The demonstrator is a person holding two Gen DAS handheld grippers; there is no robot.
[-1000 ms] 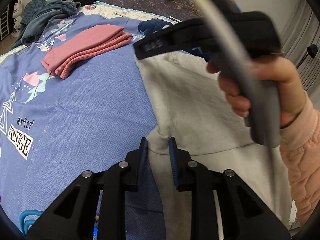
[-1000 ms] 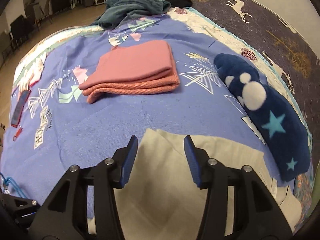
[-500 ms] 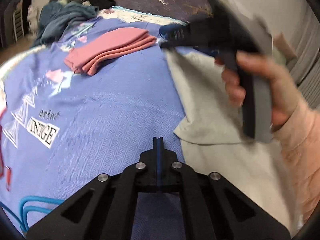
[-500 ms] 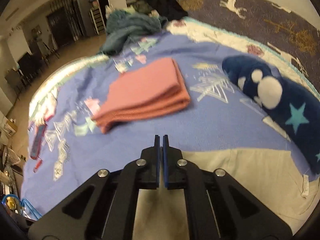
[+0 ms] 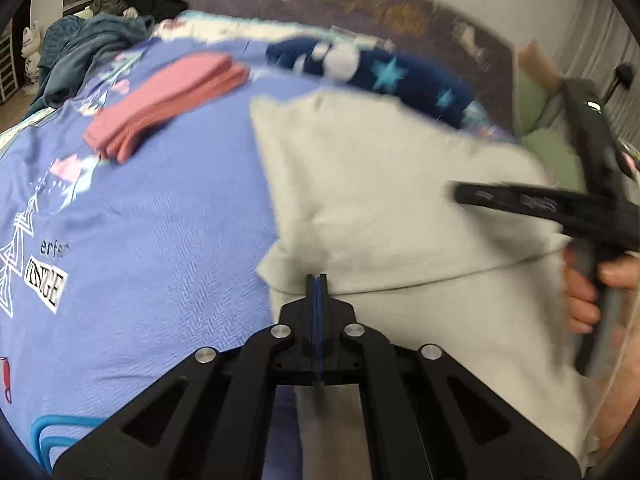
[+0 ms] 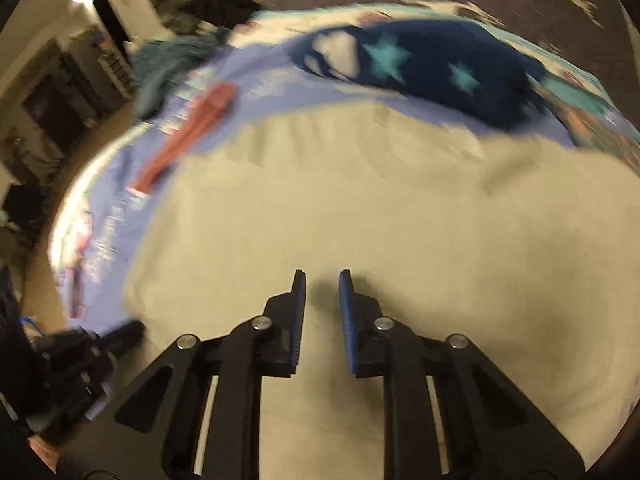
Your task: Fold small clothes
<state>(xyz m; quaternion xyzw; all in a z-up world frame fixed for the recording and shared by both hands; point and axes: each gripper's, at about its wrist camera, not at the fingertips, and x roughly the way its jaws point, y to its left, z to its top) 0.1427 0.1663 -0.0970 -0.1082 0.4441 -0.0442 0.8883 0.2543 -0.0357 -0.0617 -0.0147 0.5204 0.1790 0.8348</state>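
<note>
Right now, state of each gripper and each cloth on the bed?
beige garment: spread flat, partly folded.
left gripper: shut at the beige garment's folded edge; grip unclear.
right gripper: narrowly open over the beige garment, holding nothing.
pink cloth: folded.
navy cloth: lying loose, blurred.
teal heap: unfolded.

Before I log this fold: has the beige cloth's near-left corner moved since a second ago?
Yes. The beige cloth now lies folded further from the folded pink garment, its corner pinched in the shut left gripper.
</note>
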